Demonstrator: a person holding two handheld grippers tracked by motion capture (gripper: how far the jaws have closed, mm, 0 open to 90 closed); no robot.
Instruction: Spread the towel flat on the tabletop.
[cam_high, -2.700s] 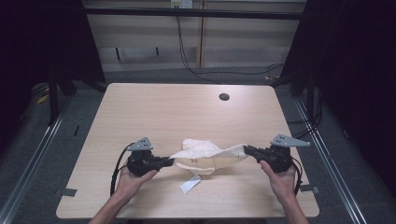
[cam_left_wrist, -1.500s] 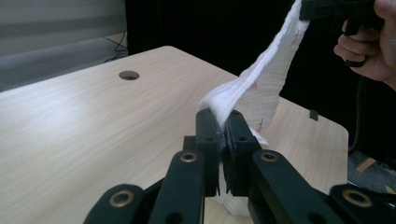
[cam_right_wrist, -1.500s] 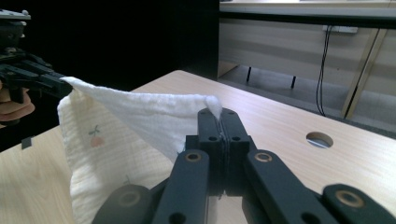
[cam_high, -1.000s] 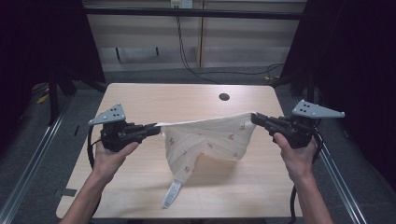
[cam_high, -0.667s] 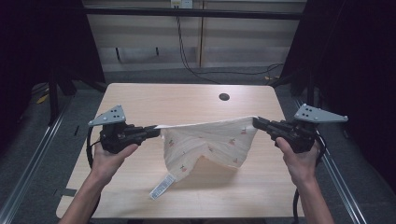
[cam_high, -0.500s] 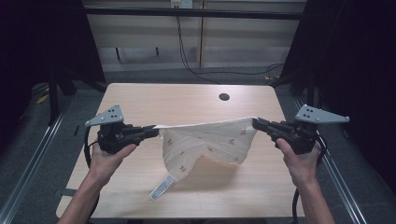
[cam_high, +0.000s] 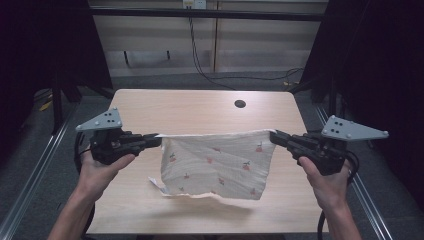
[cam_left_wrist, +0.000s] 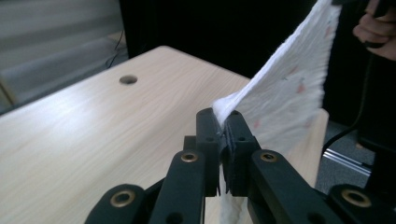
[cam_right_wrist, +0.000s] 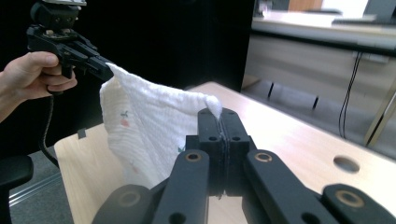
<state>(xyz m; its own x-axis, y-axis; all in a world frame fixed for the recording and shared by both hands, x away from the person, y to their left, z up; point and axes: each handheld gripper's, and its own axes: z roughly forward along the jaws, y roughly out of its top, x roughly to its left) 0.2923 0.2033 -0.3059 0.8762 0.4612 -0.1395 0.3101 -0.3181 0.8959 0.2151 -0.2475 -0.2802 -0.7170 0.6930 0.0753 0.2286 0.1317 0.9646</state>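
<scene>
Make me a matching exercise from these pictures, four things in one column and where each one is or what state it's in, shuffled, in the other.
Things:
1. cloth
2. left gripper
3. right gripper
4. round hole

Places or states:
A. in the tabletop near the far edge
B. shut on the cloth's corner at the left of the high view
C. stretched out and hanging above the table
D. shut on the cloth's corner at the right of the high view

Pairs: 1-C, 2-B, 3-D, 4-A
</scene>
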